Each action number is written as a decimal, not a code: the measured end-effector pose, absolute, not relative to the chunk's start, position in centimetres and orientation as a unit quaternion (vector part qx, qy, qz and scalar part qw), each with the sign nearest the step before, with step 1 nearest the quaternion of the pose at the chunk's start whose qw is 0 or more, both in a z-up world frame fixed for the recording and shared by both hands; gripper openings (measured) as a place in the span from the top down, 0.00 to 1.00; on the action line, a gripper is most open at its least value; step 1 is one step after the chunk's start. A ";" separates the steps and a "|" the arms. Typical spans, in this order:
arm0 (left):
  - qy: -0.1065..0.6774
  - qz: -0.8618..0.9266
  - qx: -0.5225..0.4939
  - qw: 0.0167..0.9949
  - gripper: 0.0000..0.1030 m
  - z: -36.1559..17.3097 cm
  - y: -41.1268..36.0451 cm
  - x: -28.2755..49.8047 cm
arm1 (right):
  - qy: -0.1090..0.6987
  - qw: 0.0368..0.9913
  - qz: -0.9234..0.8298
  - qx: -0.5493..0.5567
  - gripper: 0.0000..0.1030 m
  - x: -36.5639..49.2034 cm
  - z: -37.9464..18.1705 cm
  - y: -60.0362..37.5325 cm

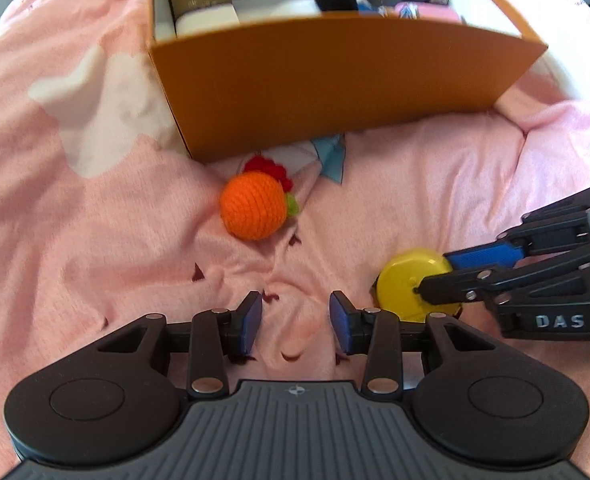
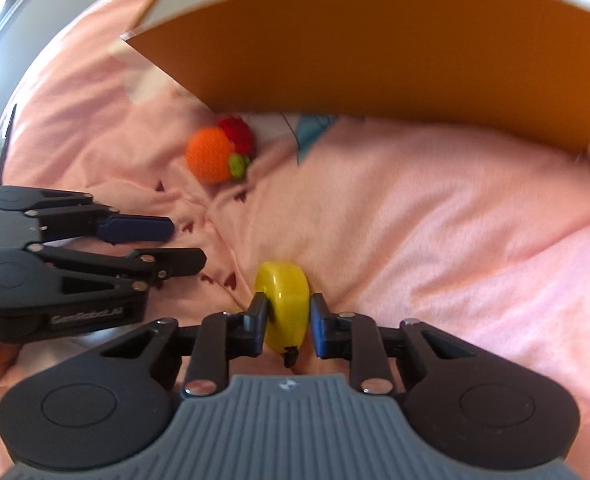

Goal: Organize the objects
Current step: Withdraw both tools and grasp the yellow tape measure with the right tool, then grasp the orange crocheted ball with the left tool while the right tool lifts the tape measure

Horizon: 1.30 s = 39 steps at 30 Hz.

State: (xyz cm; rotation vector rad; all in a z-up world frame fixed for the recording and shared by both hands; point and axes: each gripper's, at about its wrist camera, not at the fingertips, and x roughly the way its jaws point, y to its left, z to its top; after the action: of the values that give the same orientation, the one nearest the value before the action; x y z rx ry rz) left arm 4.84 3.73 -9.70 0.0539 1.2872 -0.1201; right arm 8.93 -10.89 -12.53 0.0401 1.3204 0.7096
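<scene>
right wrist view: the right gripper (image 2: 286,322) has closed its jaws on the flat faces of a yellow tape measure (image 2: 283,300) (hard, smooth, likely slippery) lying on the pink bedding (image 2: 435,216), while the left gripper (image 1: 296,322) hangs half open and empty.

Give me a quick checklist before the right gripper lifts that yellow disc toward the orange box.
1. Yellow disc between the right gripper pads: ok.
2. Pads pressing firmly on it: cannot tell; a small gap shows on one side.
3. Left gripper clear of the disc, open and holding nothing: ok.
4. Orange box open on top: ok.
5. Free room inside among the things already there: cannot tell.
6. Crocheted orange away from the disc: ok.
</scene>
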 end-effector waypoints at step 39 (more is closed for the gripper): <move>0.555 -0.026 -0.020 0.831 0.49 -12.0 5.7 9.3 | 0.563 0.776 0.284 0.014 0.77 13.7 -11.5 -12.1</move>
State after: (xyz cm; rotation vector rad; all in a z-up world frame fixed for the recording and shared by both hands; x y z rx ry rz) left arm 9.34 5.75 -11.98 -0.0429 1.1766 -0.0560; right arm 13.67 -12.13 -11.53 0.0298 1.2175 0.6146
